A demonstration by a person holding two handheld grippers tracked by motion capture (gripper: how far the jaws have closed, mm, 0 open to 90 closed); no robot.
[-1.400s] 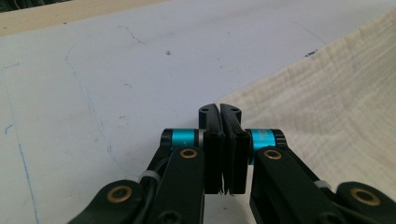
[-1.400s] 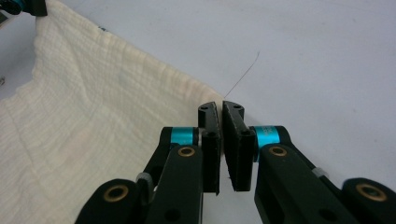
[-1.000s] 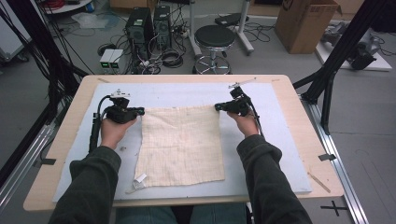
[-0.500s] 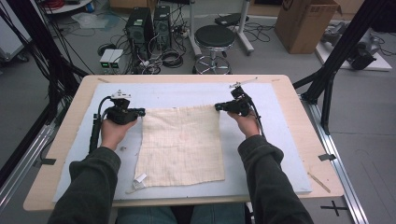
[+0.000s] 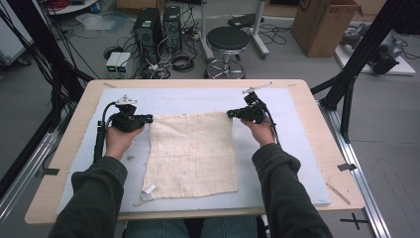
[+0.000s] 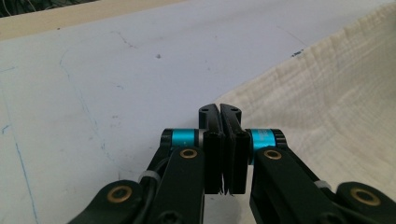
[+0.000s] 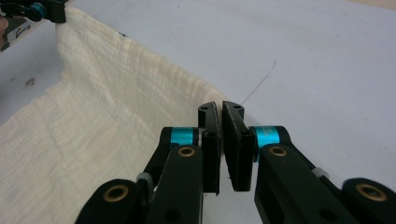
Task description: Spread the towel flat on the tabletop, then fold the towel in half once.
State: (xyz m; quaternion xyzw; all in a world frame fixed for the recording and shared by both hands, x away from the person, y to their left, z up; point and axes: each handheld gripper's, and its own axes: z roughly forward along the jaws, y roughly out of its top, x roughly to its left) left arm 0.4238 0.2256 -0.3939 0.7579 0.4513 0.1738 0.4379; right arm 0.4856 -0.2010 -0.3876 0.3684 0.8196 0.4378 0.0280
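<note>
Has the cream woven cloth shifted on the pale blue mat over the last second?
No. The cream woven cloth lies as before, its far corners level with both grippers and its near edge short of the pale blue mat's front border.

— How do the arms lie?
— Both forearms come in from the near edge, sleeves dark, reaching forward and well apart.
— The left gripper point(image 5: 147, 118)?
— Held low in the left hand point(image 5: 119, 141), pointing inward; its jaws are pressed together.
— And the right gripper point(image 5: 231, 114)?
— In the right hand point(image 5: 258, 130), pointing inward toward the other, jaws closed too, meeting at the tips.
</note>
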